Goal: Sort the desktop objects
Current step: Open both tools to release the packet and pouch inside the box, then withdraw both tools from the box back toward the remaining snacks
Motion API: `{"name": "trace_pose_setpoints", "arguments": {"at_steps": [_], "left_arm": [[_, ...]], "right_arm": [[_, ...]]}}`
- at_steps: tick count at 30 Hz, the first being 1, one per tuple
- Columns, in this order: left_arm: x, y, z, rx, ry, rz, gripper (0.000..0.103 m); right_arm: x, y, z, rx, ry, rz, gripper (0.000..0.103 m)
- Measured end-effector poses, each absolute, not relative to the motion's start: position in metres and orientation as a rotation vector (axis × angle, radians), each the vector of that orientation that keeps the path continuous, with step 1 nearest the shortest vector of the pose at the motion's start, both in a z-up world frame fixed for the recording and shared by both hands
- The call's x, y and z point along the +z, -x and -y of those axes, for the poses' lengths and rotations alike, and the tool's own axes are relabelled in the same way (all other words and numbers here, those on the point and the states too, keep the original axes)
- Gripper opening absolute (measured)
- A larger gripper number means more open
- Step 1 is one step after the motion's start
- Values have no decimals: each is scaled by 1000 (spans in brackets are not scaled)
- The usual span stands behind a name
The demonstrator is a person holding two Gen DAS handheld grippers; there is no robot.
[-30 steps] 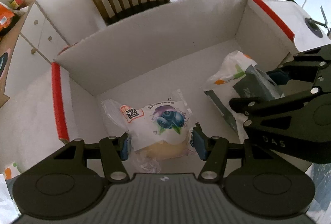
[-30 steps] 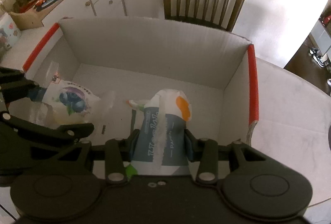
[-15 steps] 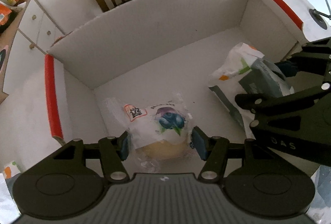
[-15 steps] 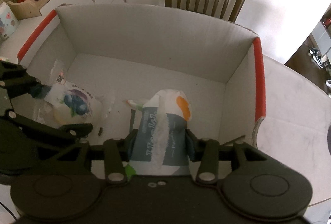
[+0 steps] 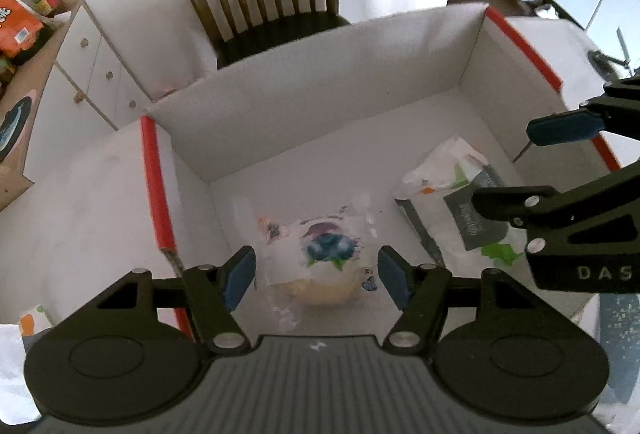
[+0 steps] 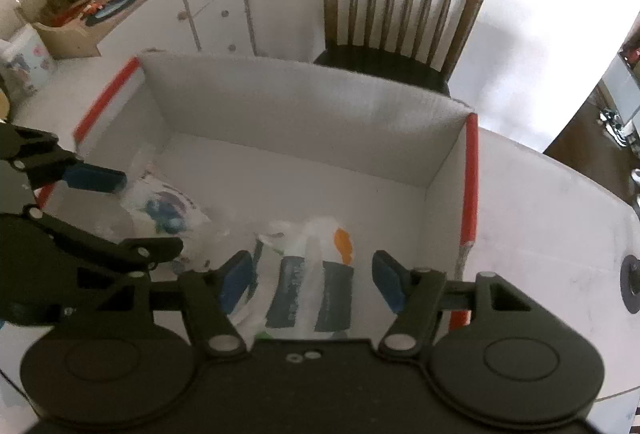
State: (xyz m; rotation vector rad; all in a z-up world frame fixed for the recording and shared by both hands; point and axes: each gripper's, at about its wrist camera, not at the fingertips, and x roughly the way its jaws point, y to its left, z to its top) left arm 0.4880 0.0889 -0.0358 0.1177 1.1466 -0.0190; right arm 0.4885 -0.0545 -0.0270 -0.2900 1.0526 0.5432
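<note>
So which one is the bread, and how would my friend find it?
Look inside the big white box with red edges. Two packets lie on its floor; the bread is on the left, between the left gripper's open fingers. It has blueberries on its clear wrapper, unlike the grey-and-white packet beside it.

Both tools are matte black: the left tool (image 5: 316, 276) and right tool (image 6: 312, 284) have blue finger pads, silver screws, round hubs; one bears white letters "DAS".
</note>
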Motion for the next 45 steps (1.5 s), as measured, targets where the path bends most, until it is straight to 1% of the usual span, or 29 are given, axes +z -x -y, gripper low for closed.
{"name": "trace_pose_setpoints", "arguments": {"at_steps": [10,21,35,45], "left_arm": [[-5,-471,-83,-47,-72,-1079,67],[32,-437,-77,-49,-81,-1008,67],[74,-368,-70,-41,-32,-885,67],[95,-311,-62,-35,-9,-791,67]], "right_arm": [[6,-472,64,559,255,-1008,66],[38,-441,73,565,248,-960,66],[78,-384,95,595,186,-871,66],[106,-327,109,595,142,-758,66]]}}
